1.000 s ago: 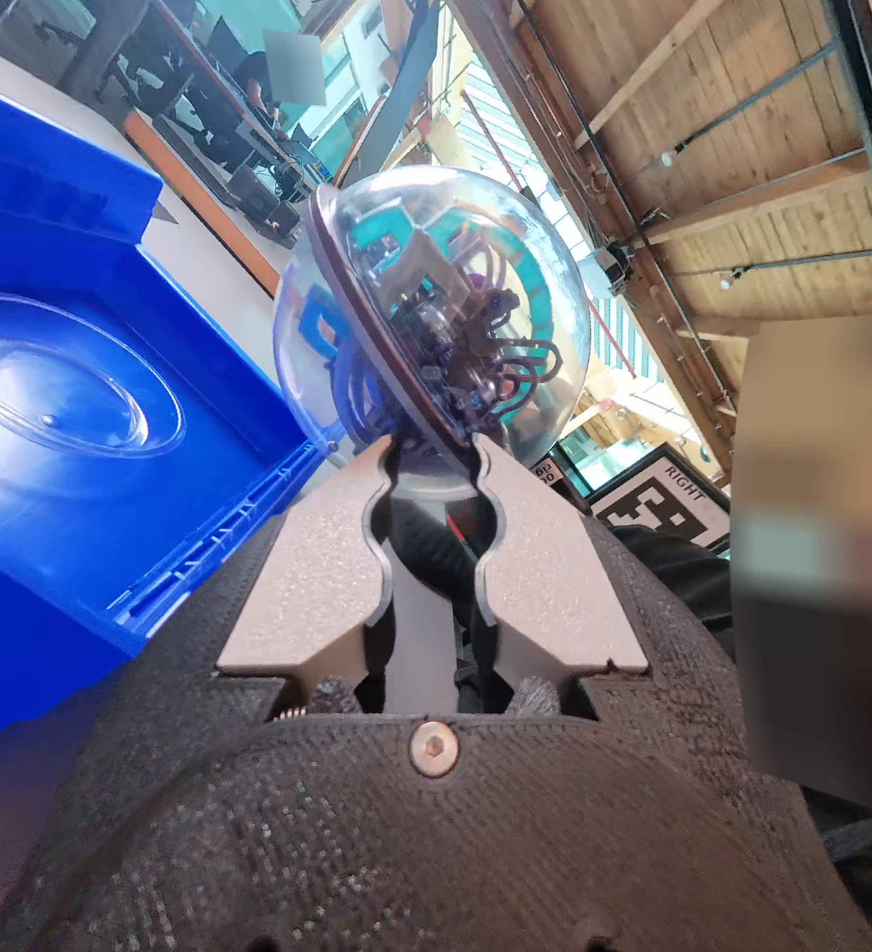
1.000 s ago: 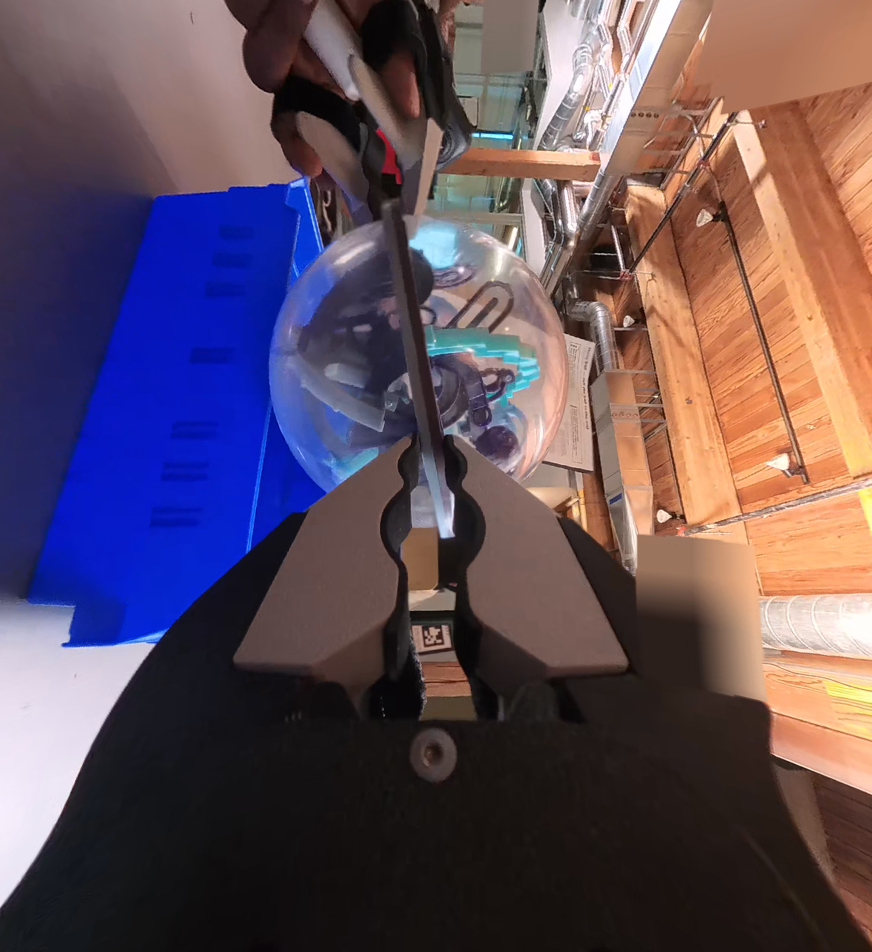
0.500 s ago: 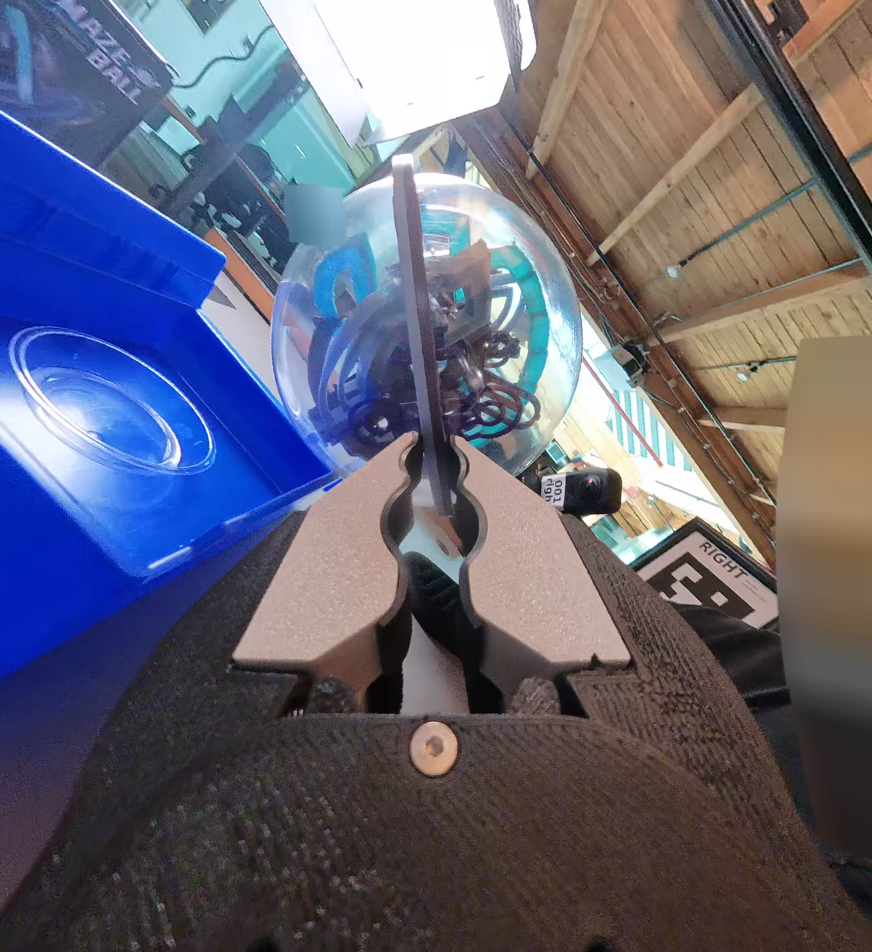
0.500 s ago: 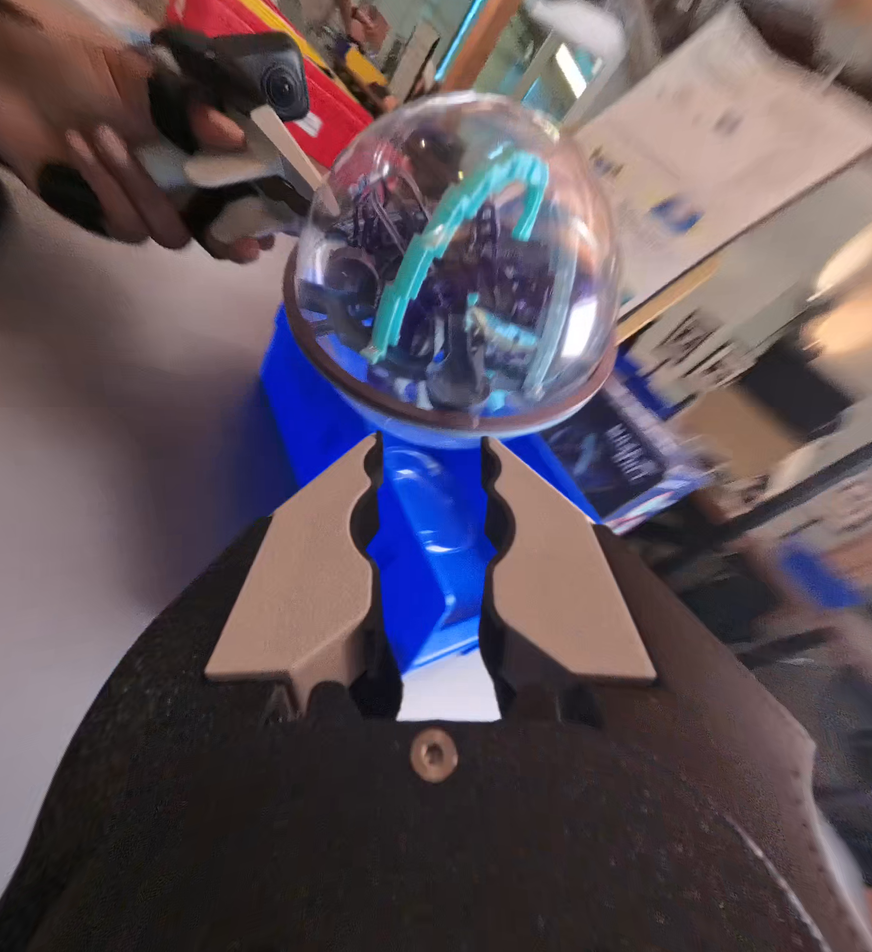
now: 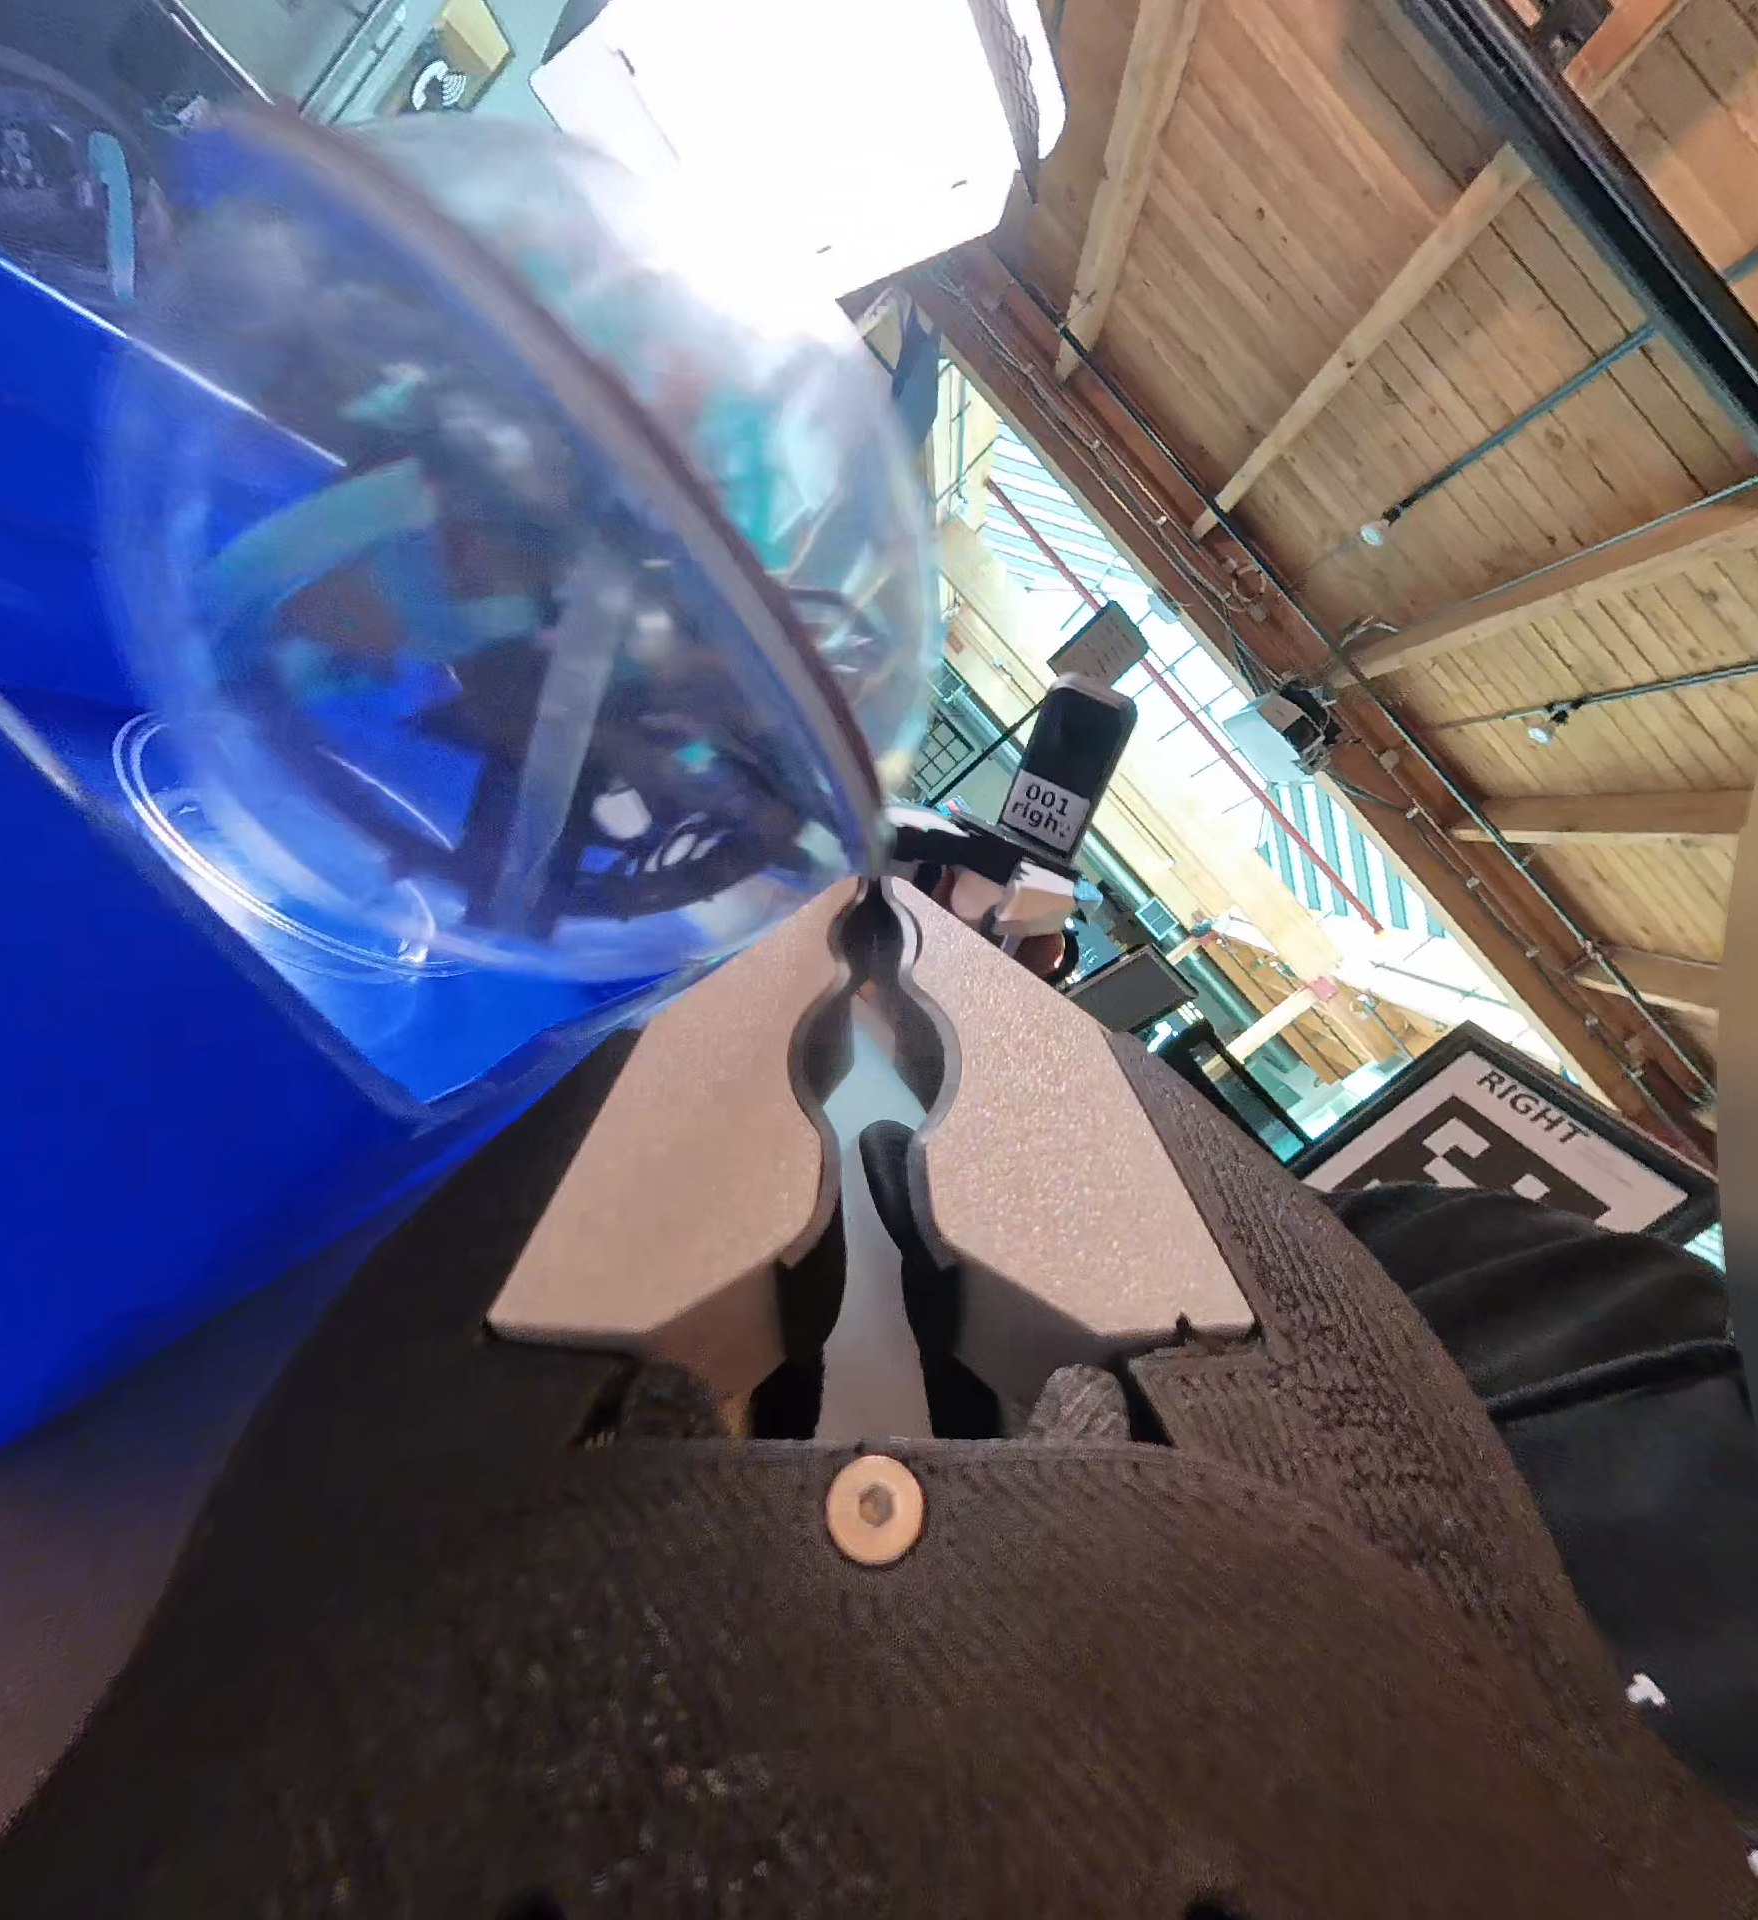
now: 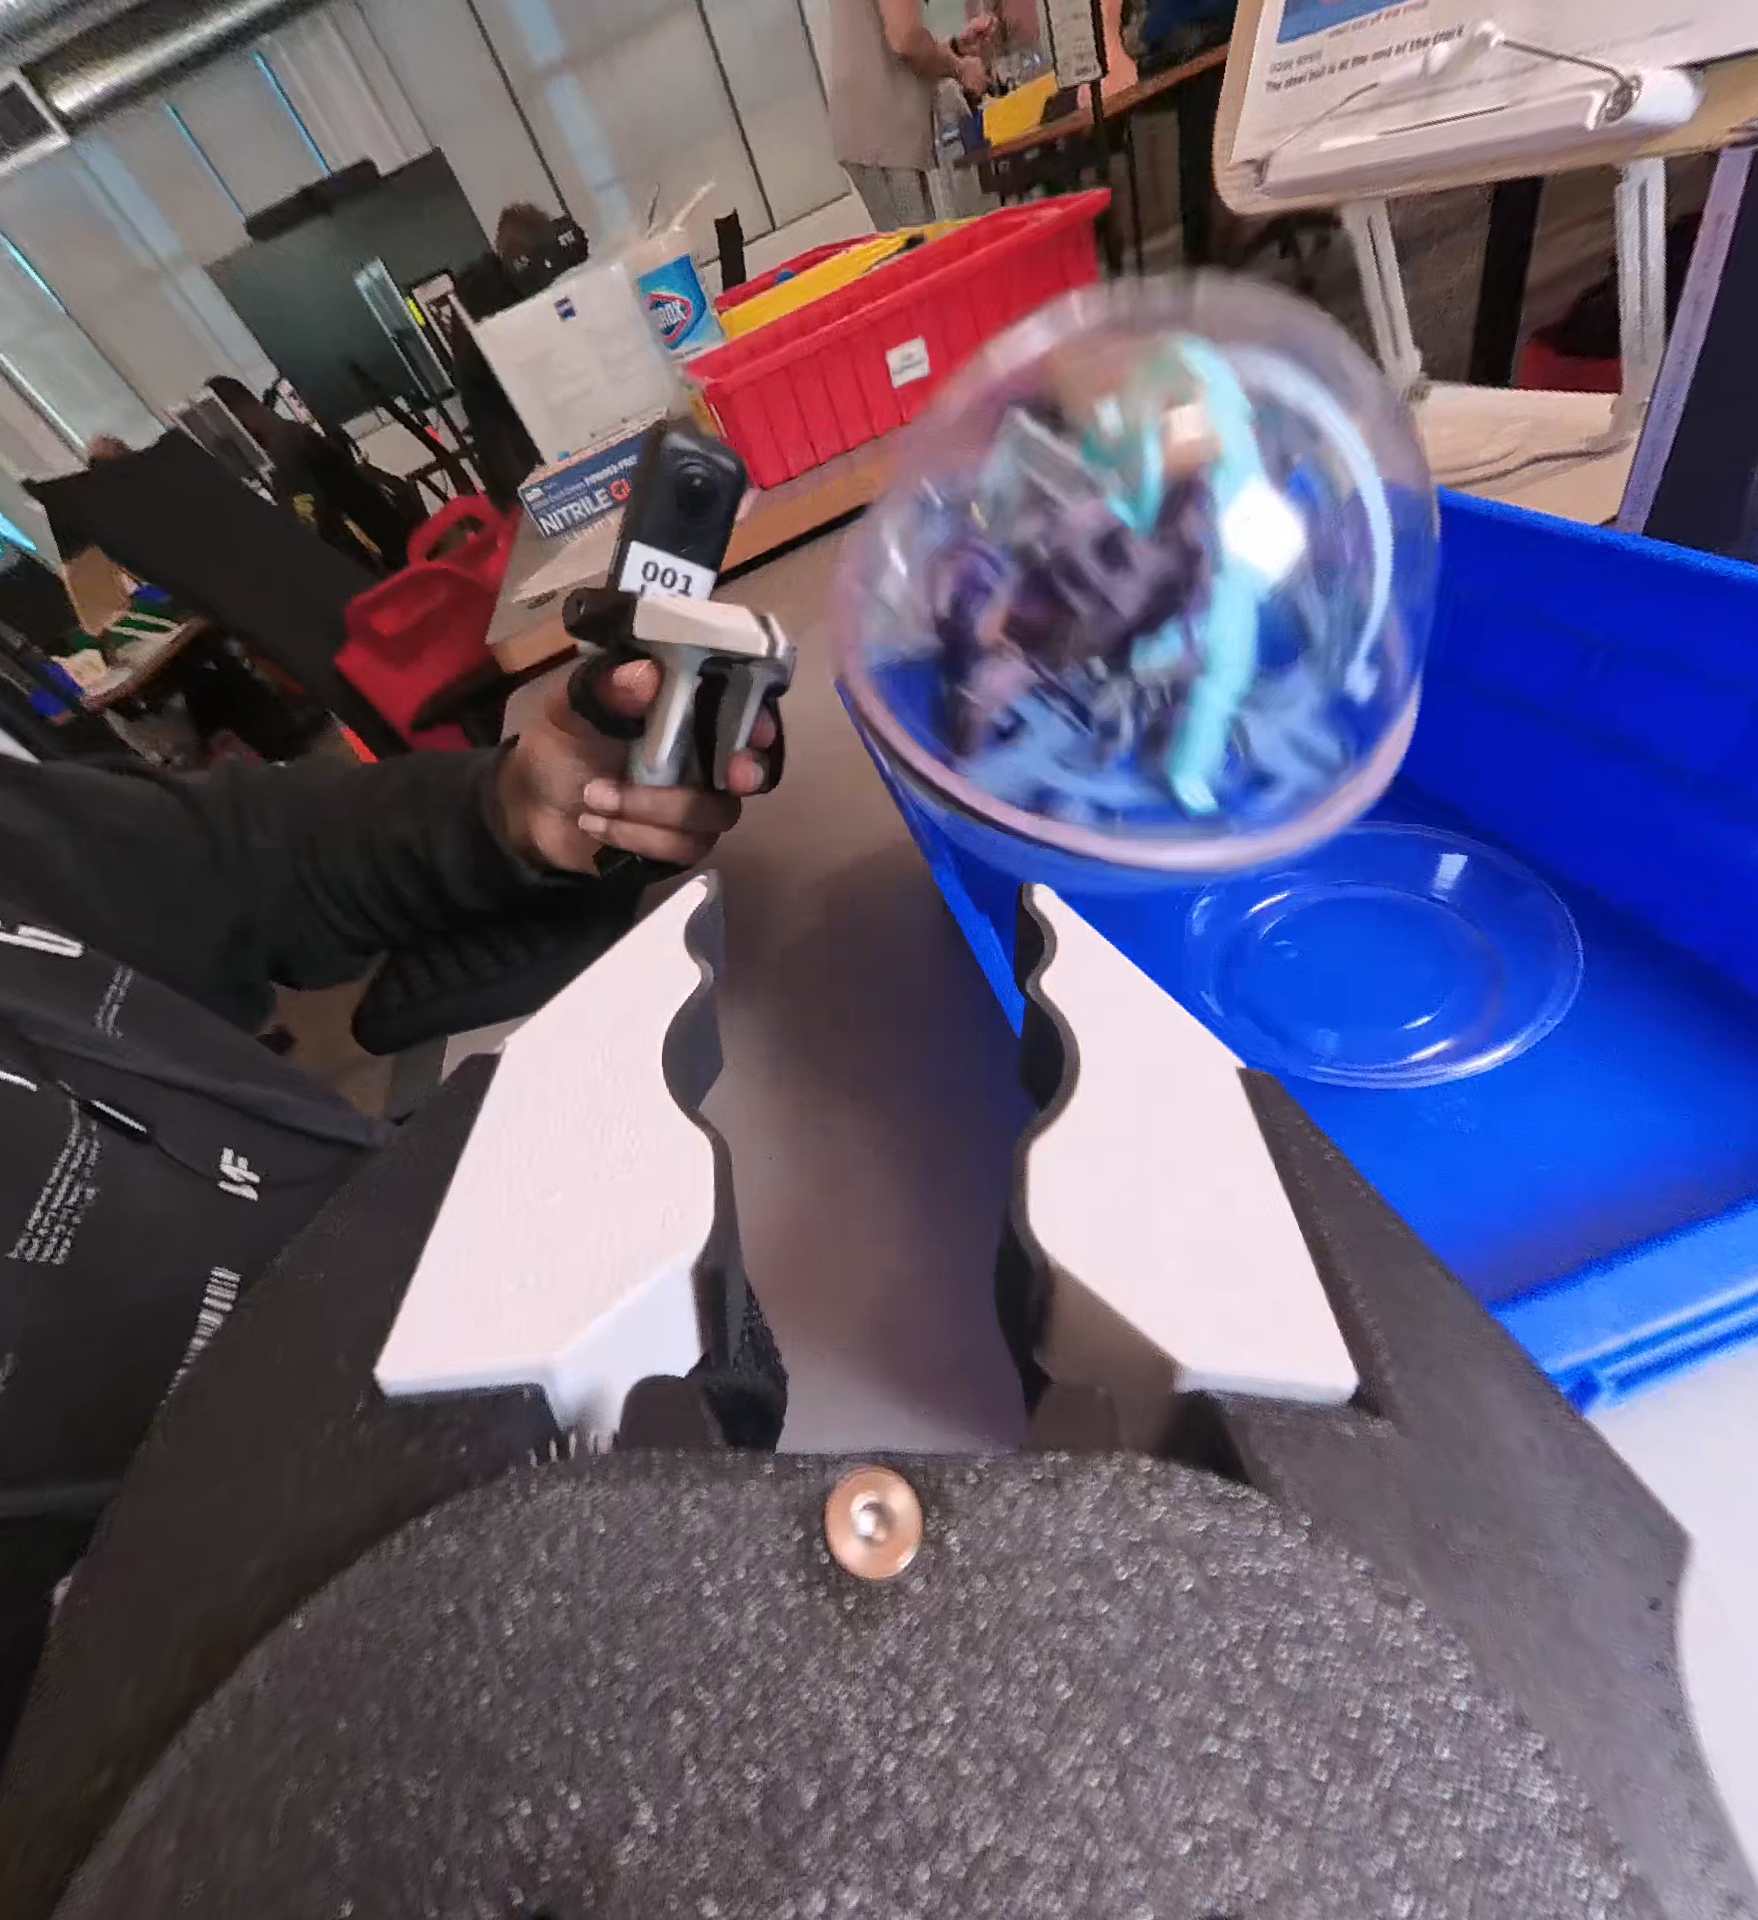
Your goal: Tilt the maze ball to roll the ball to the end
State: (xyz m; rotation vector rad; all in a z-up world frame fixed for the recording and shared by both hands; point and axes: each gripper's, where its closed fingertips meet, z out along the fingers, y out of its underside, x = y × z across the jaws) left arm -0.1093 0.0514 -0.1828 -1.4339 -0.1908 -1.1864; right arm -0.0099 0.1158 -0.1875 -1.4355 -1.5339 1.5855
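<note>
- Bring the wide-open, empty right gripper point(image 6: 870, 935) onto the rim before tilting further
- Tilt slowly, with left gripper point(image 5: 870, 899) pinching just the rim edge of the maze ball point(image 5: 459, 582)
- Stay over the blue bin's point(image 6: 1633, 727) near edge, above its clear dish point(image 6: 1374, 956), against a drop

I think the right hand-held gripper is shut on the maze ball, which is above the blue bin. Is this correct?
Not quite. In the right wrist view, the right hand-held gripper is open and holds nothing. The maze ball is indeed above the blue bin.
</note>
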